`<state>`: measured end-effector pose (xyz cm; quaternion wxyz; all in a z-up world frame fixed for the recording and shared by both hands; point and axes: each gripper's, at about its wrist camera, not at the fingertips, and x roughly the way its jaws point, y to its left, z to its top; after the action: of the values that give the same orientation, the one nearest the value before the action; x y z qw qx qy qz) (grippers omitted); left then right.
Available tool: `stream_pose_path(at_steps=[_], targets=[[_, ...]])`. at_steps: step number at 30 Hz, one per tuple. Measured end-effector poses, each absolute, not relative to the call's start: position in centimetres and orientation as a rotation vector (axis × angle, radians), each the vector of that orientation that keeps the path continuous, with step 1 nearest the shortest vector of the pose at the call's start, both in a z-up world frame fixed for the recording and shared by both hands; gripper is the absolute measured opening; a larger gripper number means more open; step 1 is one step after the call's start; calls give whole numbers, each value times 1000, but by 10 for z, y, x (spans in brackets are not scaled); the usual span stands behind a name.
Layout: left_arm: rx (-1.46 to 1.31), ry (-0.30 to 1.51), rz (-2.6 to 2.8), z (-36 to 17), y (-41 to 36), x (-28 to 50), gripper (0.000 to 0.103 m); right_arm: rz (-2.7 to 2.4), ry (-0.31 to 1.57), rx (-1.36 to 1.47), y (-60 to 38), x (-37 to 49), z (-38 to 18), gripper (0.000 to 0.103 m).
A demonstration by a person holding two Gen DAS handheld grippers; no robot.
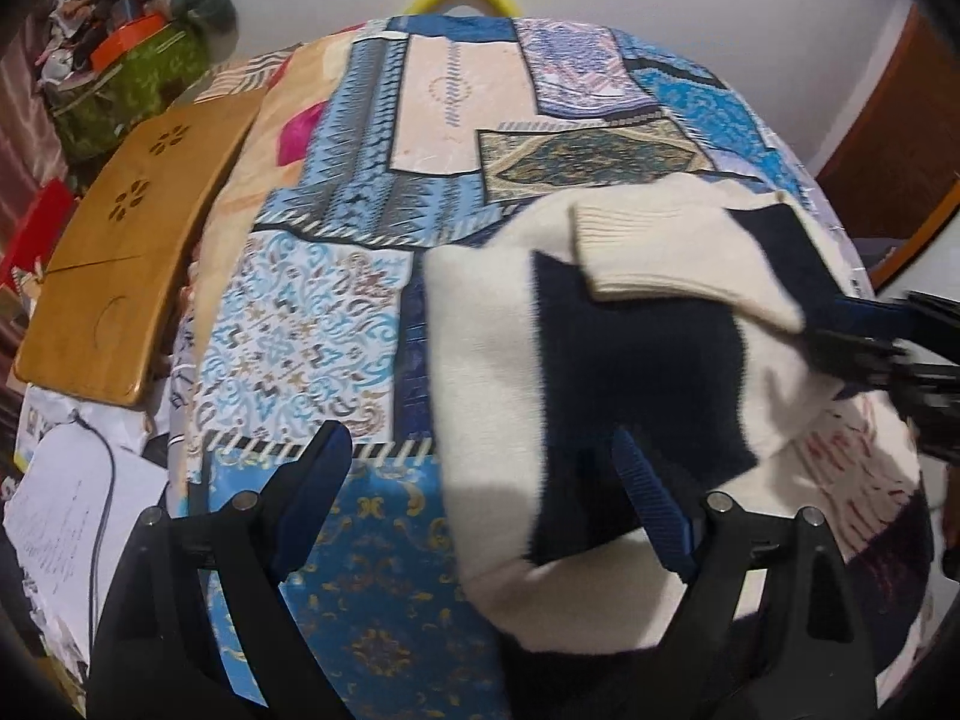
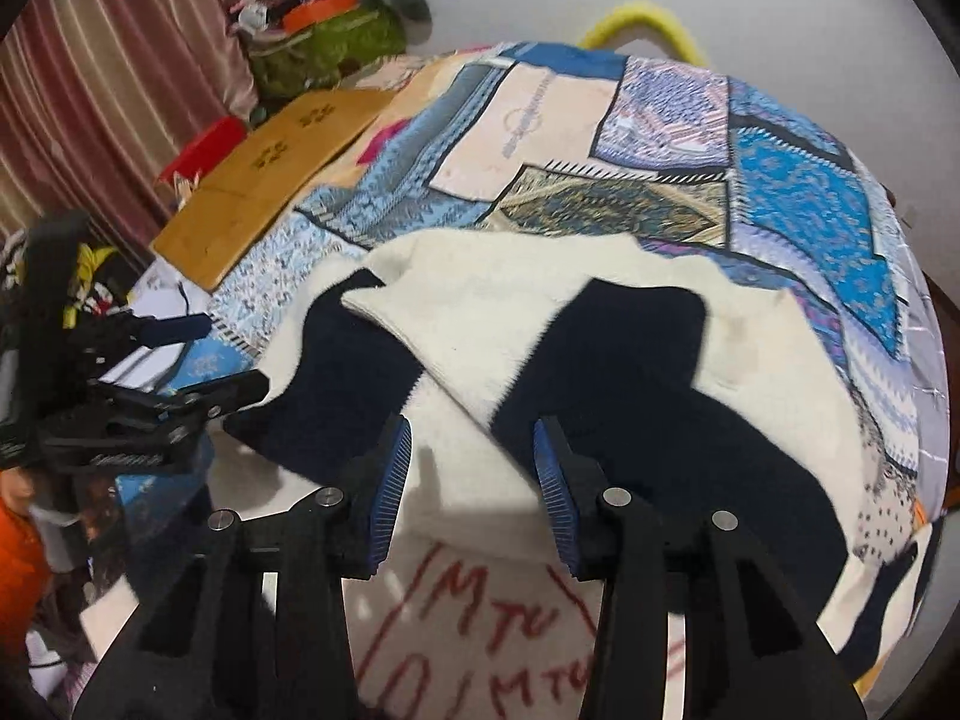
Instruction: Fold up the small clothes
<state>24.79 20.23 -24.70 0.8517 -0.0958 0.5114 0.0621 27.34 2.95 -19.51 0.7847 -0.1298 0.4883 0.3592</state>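
Cream and navy sweater (image 1: 630, 360) lay on patchwork bed cover (image 1: 336, 312), sleeve folded across body, cuff pointing toward left. Left gripper (image 1: 480, 504) jaws wide apart, empty. Right gripper (image 2: 471, 480) jaws apart, holding nothing. Green bag (image 1: 132, 84) heaped with clutter.

The right claw (image 1: 864, 354) enters at three o'clock in the left wrist view, blurred, its body cut by the edge. The sweater (image 2: 630, 372) hides the bedspread (image 2: 804, 204) beneath; its hem runs behind both claws' arms. Red lettering (image 2: 480, 630) at six o'clock is smeared, unreadable.
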Motion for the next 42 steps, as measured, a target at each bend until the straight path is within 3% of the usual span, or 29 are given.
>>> stream_pose_path(at_steps=[11, 15, 18, 34, 42], targets=[[-164, 1138, 65, -270, 181, 263, 89, 752, 1068, -326, 52, 289, -225, 39], [-182, 1149, 69, -281, 180, 263, 90, 729, 1046, -349, 52, 289, -226, 14], [-193, 1154, 69, -283, 181, 263, 90, 742, 1048, -305, 45, 291, -222, 8], [-200, 1176, 76, -285, 183, 262, 91, 670, 852, -123, -47, 277, -131, 6], [-215, 1191, 93, -284, 184, 263, 91, 551, 890, -133, -108, 278, -135, 6]])
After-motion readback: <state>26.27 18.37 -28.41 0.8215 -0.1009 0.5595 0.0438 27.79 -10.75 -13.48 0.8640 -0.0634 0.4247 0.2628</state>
